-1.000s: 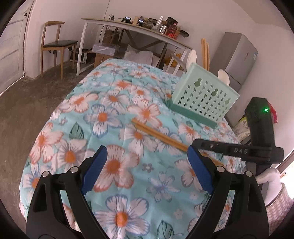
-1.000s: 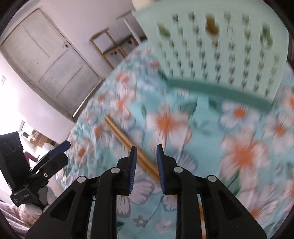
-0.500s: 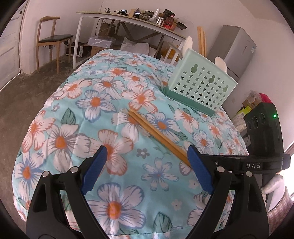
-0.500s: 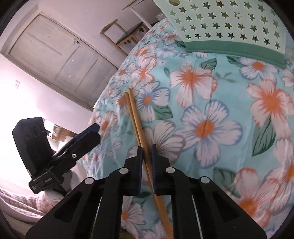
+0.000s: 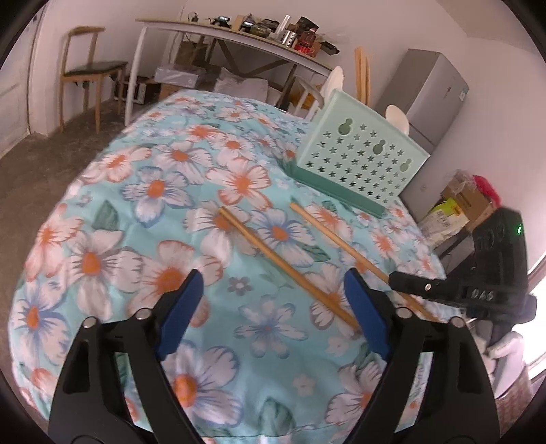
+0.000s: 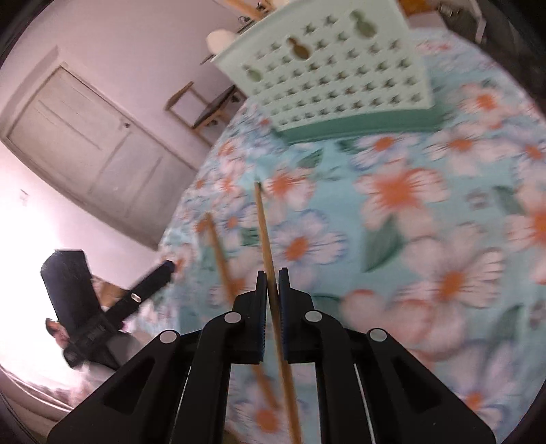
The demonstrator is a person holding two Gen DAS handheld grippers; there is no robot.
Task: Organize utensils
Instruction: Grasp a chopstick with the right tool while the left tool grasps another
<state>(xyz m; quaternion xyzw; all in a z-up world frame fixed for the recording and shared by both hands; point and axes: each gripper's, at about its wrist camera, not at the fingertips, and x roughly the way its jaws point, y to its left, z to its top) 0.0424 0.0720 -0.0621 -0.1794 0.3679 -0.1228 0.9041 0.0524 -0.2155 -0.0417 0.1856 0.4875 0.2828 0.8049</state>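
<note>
Two wooden chopsticks show on the floral tablecloth. My right gripper [image 6: 271,276] is shut on one chopstick [image 6: 264,232] and holds it lifted, pointing toward the mint green utensil basket [image 6: 327,71]; in the left wrist view this chopstick [image 5: 336,239] runs into the right gripper [image 5: 396,278]. The other chopstick [image 5: 283,264] lies flat on the cloth, its near end by my left gripper [image 5: 273,300], which is open and empty above the cloth. The basket [image 5: 361,160] stands at the far right and holds white spoons and chopsticks.
The table is covered by a blue floral cloth [image 5: 163,218]. Beyond it stand a wooden chair [image 5: 92,68], a white workbench with clutter [image 5: 239,30] and a grey fridge [image 5: 433,95]. Boxes [image 5: 457,205] sit past the right edge.
My right gripper closed on one chopstick and lifted it away from its partner, so the two now lie apart. My left gripper stayed open and shifted slightly.
</note>
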